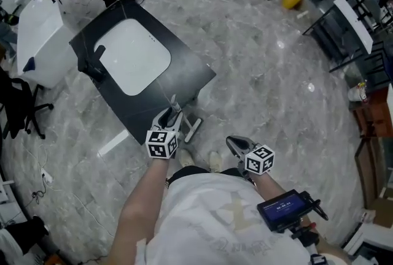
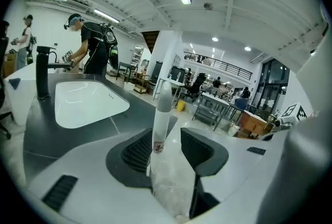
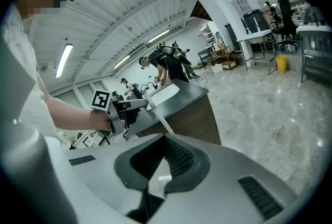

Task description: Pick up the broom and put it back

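Right tool (image 3: pixel 165 141) idle near my body, jaws together, empty. Left tool (image 2: pixel 167 136) jaws apart; broom (image 2: pixel 162 106) handle upright between them, unclamped, head on floor (image 1: pixel 264 73) beside desk (image 1: pixel 184 73). I judge the return nearly done; withdrawal remains.

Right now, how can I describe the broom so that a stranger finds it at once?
Find the dark counter with the white sink. At its near corner stands the broom, its handle between the open jaws of the left gripper. It is the only thin, pale stick there, unlike the short black tap.
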`<move>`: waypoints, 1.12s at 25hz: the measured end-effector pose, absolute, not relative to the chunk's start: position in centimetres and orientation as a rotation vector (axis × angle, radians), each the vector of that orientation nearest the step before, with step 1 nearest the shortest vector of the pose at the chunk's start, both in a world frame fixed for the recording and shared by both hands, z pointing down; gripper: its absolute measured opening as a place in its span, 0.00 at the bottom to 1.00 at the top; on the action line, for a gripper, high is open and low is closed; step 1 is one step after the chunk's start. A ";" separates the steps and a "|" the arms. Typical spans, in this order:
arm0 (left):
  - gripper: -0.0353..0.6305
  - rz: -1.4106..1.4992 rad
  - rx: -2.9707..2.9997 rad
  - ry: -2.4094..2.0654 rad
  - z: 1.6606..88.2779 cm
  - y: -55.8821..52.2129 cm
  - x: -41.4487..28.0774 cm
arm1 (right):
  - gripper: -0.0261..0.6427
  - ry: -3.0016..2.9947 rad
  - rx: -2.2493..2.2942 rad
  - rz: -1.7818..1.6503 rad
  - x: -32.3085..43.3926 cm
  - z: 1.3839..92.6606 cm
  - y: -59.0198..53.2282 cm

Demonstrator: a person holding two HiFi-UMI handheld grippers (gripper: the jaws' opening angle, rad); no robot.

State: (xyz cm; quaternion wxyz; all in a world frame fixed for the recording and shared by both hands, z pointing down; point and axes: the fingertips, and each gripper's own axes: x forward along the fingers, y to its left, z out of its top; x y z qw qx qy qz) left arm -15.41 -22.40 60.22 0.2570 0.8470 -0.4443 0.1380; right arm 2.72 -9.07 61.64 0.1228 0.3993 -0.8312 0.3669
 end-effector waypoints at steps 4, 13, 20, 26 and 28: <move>0.32 0.392 2.311 -1.165 60.8 -23.5 -15.0 | 0.06 -2.397 1.245 1.079 3.3 61.5 -8.4; 0.31 0.453 2.339 -1.142 61.6 -24.9 -15.0 | 0.06 -2.343 1.377 1.099 4.1 60.6 -6.9; 0.22 0.456 2.389 -1.166 62.3 -26.6 -15.5 | 0.06 -2.340 1.427 1.065 4.1 62.1 -8.1; 0.21 0.494 2.403 -1.116 61.2 -24.0 -14.8 | 0.06 -2.300 1.451 1.111 3.6 60.6 -5.2; 0.21 0.501 2.412 -1.100 61.1 -23.1 -14.5 | 0.06 -2.304 1.452 1.114 3.7 60.6 -4.9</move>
